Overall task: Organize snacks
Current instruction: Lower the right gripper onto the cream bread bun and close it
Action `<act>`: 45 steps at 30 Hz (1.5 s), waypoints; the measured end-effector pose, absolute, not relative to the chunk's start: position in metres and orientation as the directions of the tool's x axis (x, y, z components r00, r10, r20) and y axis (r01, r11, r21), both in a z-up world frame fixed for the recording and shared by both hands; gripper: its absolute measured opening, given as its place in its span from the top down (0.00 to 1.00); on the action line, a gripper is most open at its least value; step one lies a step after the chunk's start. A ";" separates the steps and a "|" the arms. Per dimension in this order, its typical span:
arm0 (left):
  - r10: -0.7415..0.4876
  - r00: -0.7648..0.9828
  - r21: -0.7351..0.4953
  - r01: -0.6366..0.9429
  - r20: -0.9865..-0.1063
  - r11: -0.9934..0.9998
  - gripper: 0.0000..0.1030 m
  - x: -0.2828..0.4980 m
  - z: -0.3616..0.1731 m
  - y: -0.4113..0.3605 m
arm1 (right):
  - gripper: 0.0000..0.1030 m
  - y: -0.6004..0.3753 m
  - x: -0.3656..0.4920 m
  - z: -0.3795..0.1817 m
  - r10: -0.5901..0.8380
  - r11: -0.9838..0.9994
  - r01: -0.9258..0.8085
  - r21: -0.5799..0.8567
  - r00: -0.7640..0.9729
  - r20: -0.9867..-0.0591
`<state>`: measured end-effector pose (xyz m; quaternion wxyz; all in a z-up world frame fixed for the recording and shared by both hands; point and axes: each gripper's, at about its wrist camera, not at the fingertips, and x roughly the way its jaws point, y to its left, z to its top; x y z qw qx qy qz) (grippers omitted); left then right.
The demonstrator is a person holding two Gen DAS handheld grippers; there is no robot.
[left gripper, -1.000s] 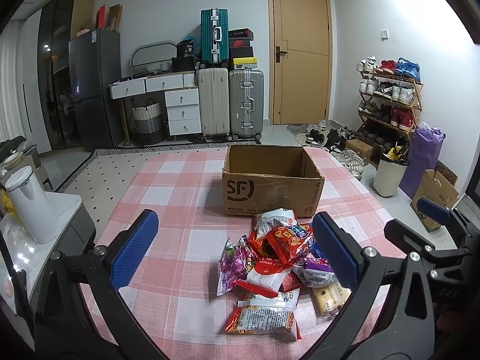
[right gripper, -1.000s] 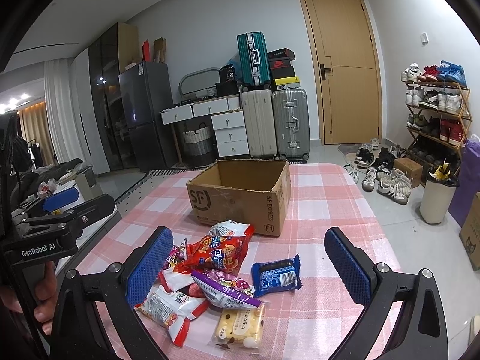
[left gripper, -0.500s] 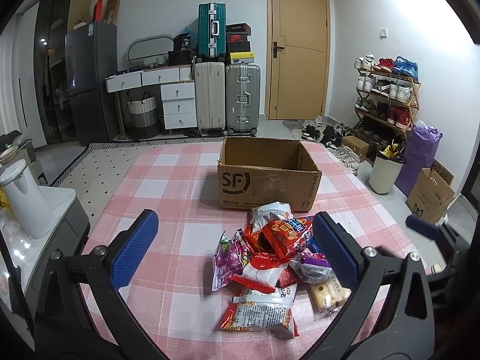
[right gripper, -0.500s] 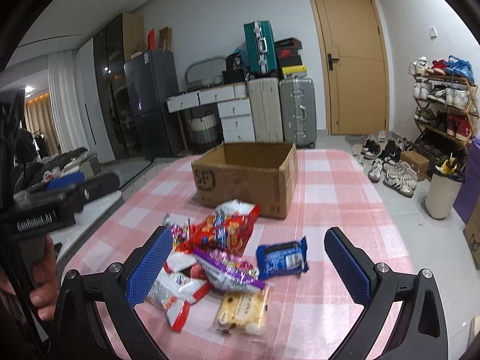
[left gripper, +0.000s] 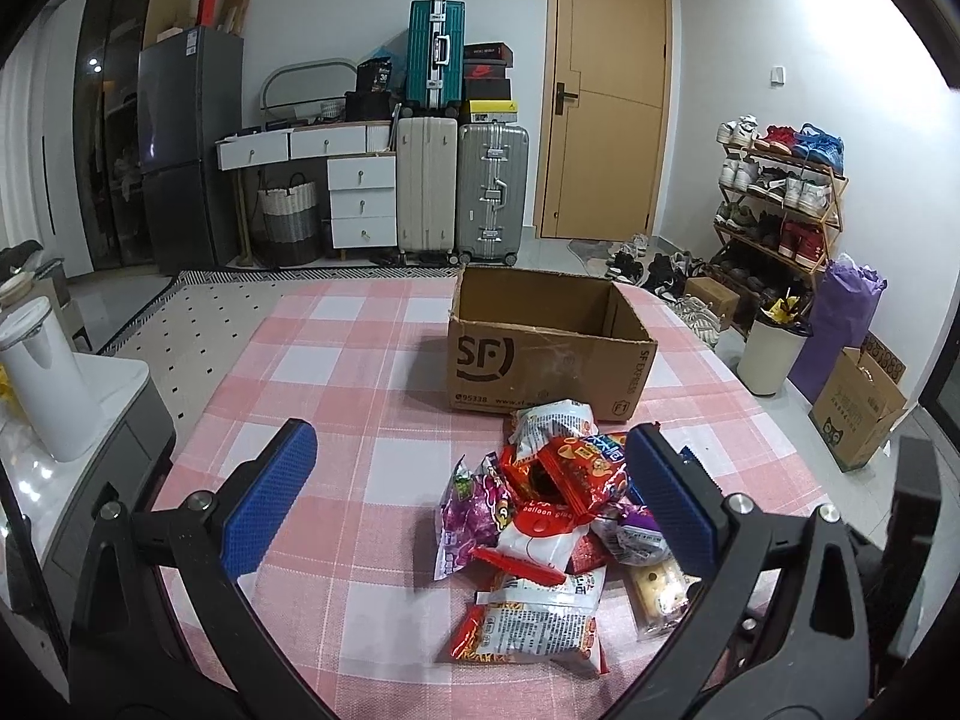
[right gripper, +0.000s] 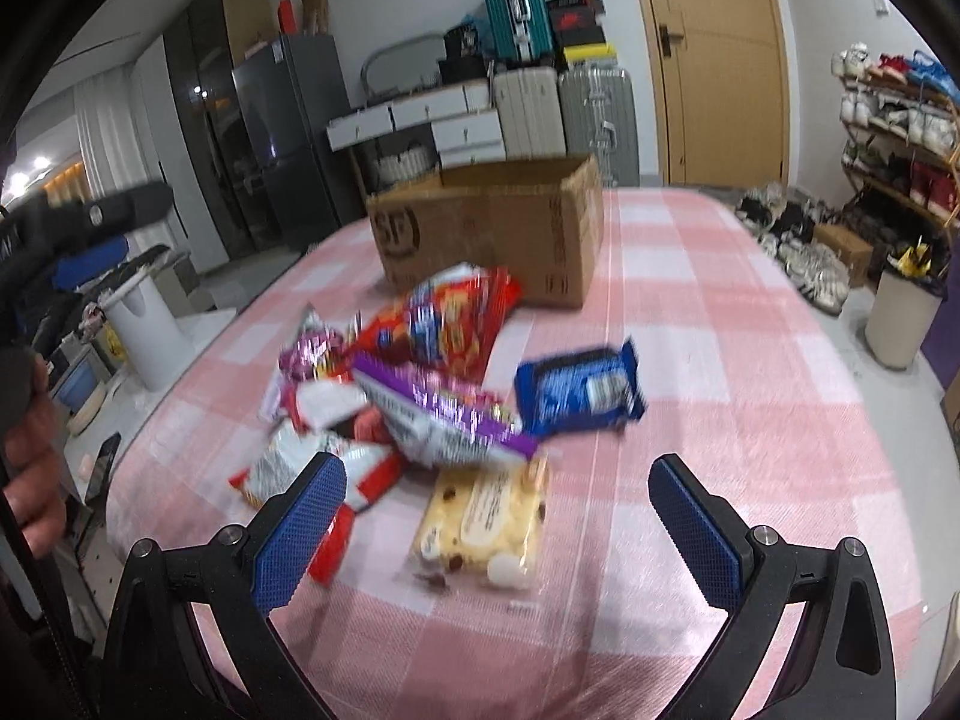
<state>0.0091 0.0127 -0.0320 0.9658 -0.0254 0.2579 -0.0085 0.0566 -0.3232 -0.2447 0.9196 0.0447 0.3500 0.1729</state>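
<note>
The right gripper point(right gripper: 498, 531) is dropping closer toward the snacks point(right gripper: 420, 384) heaped on the worktop point(right gripper: 750, 420) near the box point(right gripper: 492, 228), fingers spread and empty; the left gripper point(left gripper: 474, 504) is hovering released, so picking is beginning.

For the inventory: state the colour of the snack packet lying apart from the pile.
Blue packet with a white label, clearest in the right wrist view.

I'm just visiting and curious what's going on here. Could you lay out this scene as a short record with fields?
surface: table with a pink checked cloth
container: open cardboard box, nothing visible inside
snacks: pile of packets in front of the box
apart from pile: blue packet
left gripper: open, holding nothing
right gripper: open, above the yellow cake packet
</note>
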 end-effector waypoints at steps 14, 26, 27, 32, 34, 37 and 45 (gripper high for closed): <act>-0.030 0.851 -0.081 -0.015 -0.524 0.997 0.01 0.022 -0.054 0.029 | 0.00 -0.304 0.076 -0.273 0.314 0.944 -0.286 0.166 0.618 -0.721; -0.026 0.840 -0.095 -0.030 -0.541 0.995 0.01 0.032 -0.069 0.041 | 0.26 -0.288 0.087 -0.287 0.257 0.953 -0.285 0.102 0.584 -0.770; -0.024 0.840 -0.095 -0.033 -0.542 0.995 0.01 0.033 -0.071 0.042 | 0.29 -0.286 0.087 -0.287 0.252 0.953 -0.290 0.092 0.585 -0.771; -0.018 0.836 -0.093 -0.040 -0.549 0.995 0.01 0.034 -0.074 0.045 | 0.41 -0.282 0.084 -0.287 0.230 0.948 -0.316 0.041 0.589 -0.775; -0.013 0.835 -0.091 -0.044 -0.550 0.995 0.01 0.034 -0.074 0.047 | 0.42 -0.285 0.085 -0.287 0.248 0.946 -0.317 0.064 0.584 -0.773; -0.008 0.837 -0.089 -0.048 -0.548 0.995 0.01 0.032 -0.074 0.048 | 0.42 -0.290 0.084 -0.286 0.285 0.942 -0.318 0.110 0.579 -0.764; -0.010 0.832 -0.090 -0.048 -0.555 0.995 0.01 0.028 -0.073 0.050 | 0.42 -0.299 0.078 -0.277 0.335 0.932 -0.320 0.170 0.583 -0.740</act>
